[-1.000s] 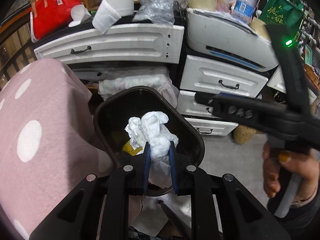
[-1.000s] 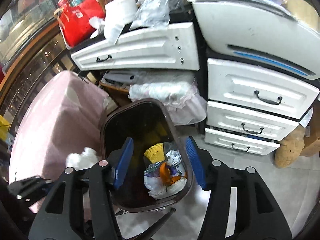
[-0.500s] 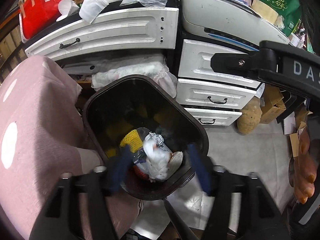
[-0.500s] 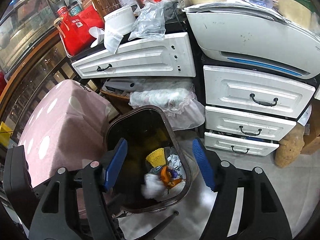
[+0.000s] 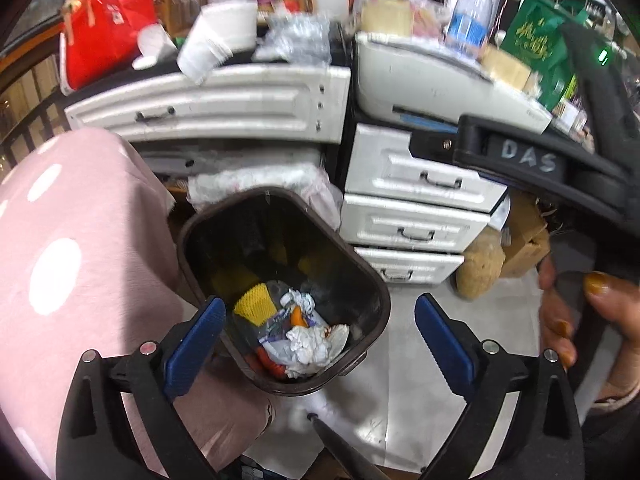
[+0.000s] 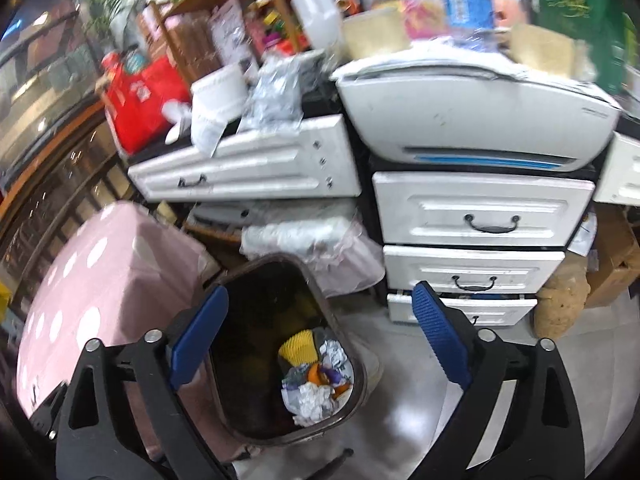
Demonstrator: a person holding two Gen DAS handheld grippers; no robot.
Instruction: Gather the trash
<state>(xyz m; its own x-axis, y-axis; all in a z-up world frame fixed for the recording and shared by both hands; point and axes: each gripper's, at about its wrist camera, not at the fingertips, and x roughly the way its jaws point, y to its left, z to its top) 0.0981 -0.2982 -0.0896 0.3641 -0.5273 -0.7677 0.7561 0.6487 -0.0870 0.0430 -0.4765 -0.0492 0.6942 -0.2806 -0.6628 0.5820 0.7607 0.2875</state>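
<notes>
Change: since a second ago the crumpled white tissue has left the left gripper, whose pads were clamped on it and now stand spread wide; the wad lies inside the bin.
Bin: dark brown trash bin, open-topped, sits straight ahead of and below both claws, its near rim between the left claw's blue pads.
Pink cloth: polka-dot pink cover lies just left of the left claw, touching the bin's left wall.
Drawers: white drawer unit stands beyond the bin, well clear of the pads.
Trash inside: tissue rests on top of the heap at the bin's near end, beside a yellow mesh piece and orange scraps.
Right gripper: right gripper is released and empty, hanging above the same bin.
Doing it well: by my judgement the drop is done; lift the left claw straight up, pads kept apart, avoiding the rim and the cloth, then look for remaining litter.
</notes>
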